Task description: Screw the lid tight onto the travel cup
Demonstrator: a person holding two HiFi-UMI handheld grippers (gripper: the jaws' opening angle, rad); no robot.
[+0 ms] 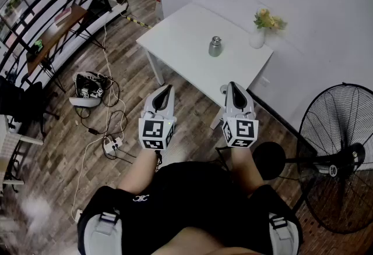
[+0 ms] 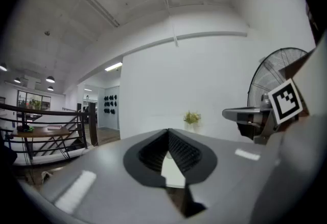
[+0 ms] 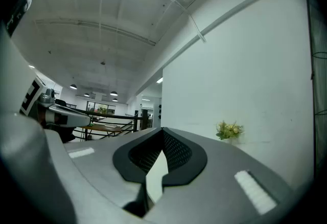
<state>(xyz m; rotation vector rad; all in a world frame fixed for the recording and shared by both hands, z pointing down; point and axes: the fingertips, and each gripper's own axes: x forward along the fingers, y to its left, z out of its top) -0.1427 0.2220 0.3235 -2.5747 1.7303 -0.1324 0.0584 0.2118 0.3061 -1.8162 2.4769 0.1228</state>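
Left gripper (image 1: pixel 166 88) and right gripper (image 1: pixel 232 86): jaws together, nothing between them. Travel cup (image 1: pixel 215 46) stands on the white table (image 1: pixel 180 44), ahead of both grippers and well apart from them. It is too small to tell lid from body, and neither gripper view shows it clearly.

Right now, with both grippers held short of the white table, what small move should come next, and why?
Probably bring both grippers forward toward the small silver metal travel cup. The left gripper and right gripper are shut, empty and roughly level, short of the near edge of the white rectangular table, while the cup stands mid-table, untouched, so closing that gap looks like the first step.
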